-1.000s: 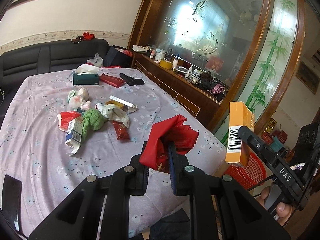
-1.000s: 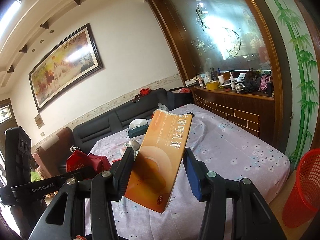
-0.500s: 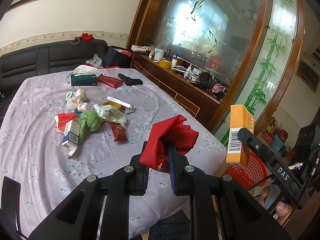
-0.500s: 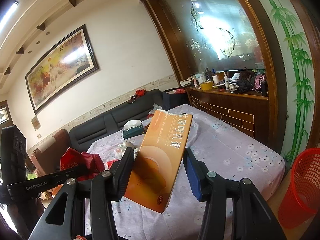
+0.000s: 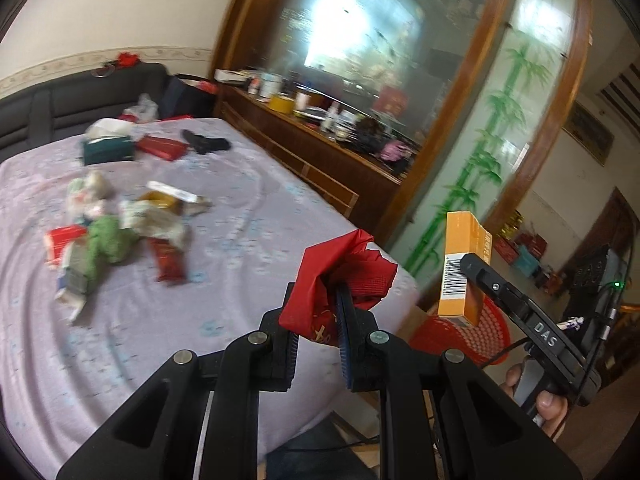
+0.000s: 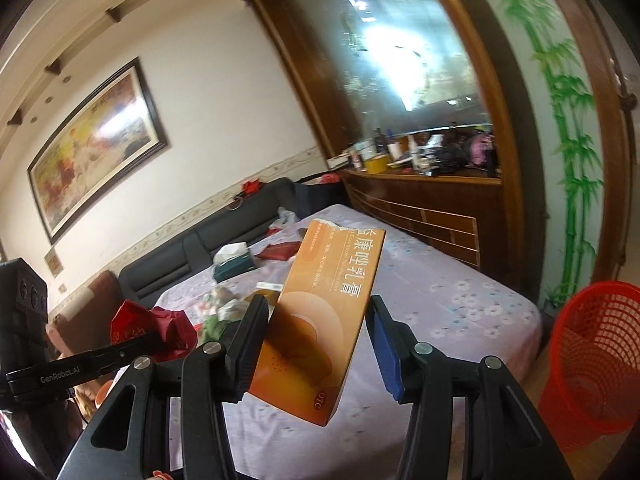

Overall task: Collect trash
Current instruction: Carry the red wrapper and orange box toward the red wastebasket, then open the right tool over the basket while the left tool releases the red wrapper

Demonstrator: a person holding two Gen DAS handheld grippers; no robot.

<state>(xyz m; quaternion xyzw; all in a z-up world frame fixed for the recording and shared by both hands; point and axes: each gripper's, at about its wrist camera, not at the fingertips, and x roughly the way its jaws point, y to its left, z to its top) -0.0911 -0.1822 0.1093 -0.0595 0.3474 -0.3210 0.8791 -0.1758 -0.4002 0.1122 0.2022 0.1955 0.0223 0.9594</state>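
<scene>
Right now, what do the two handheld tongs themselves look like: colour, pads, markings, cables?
Both are black plastic with silver pivot bolts and ribbed blue pads on the fingers. The left tongs read "GenRobot.AI" along the side, the right tongs "DAS". A black cable trails from the right unit, whose body shows a small green light.

Left tongs (image 5: 316, 328) clamped on a crumpled red bag (image 5: 340, 276), held above the near corner of the bench (image 5: 224, 280) with its lilac flowered cloth. Further back on the cloth, blurred: a litter pile (image 5: 116, 236) with a green wad, red packets and white wrappers; beyond that a green tissue box (image 5: 107, 148), a flat red packet (image 5: 161, 147) and a black object (image 5: 206, 143). To the right, right tongs (image 5: 476, 280) gripping an upright orange carton (image 5: 464, 264), barcode facing the lens, above a red mesh basket (image 5: 464, 336) on the floor beside the bench. Fingers (image 5: 550, 404) wrapped round the handle, lower right.
</scene>
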